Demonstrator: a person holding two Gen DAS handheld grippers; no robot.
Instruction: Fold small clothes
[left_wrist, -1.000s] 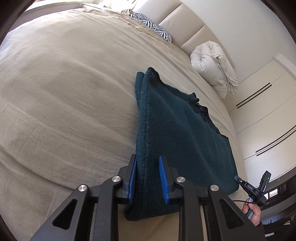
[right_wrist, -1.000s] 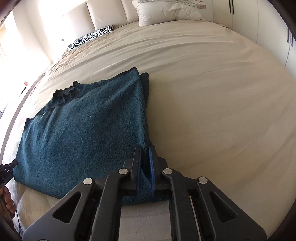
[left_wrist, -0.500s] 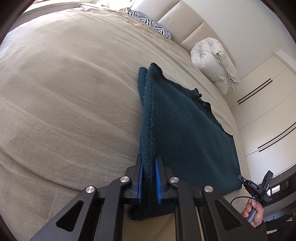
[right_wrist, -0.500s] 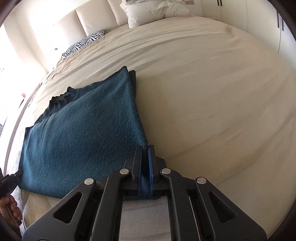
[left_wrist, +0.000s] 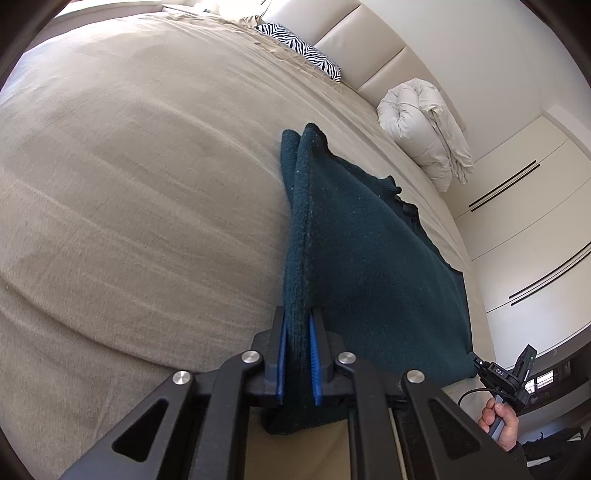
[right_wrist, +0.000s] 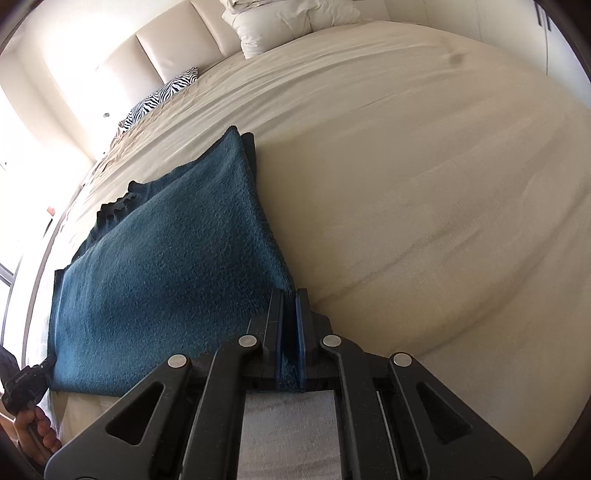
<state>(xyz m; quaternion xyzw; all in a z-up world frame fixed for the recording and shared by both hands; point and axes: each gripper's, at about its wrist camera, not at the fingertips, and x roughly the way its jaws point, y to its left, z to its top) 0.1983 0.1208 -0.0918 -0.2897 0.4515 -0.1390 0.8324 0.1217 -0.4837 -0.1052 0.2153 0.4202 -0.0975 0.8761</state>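
A dark teal knitted garment (left_wrist: 369, 266) lies folded on the beige bed. My left gripper (left_wrist: 297, 332) is shut on its near left corner, with the doubled edge pinched between the blue pads and lifted a little. My right gripper (right_wrist: 289, 314) is shut on the near right corner of the same garment (right_wrist: 166, 280), also raised slightly off the bed. The garment's far edge rests on the bedspread. The right gripper and the hand on it show at the far right in the left wrist view (left_wrist: 509, 376).
The beige bedspread (left_wrist: 129, 203) stretches wide on both sides. A zebra-print pillow (left_wrist: 299, 48) and a bundled white duvet (left_wrist: 424, 125) lie by the cream headboard. White wardrobe doors (left_wrist: 535, 229) stand beyond the bed's right side.
My left gripper has closed on the garment's left corner. Both grippers have lifted their corners slightly, raising the near edge off the bed.
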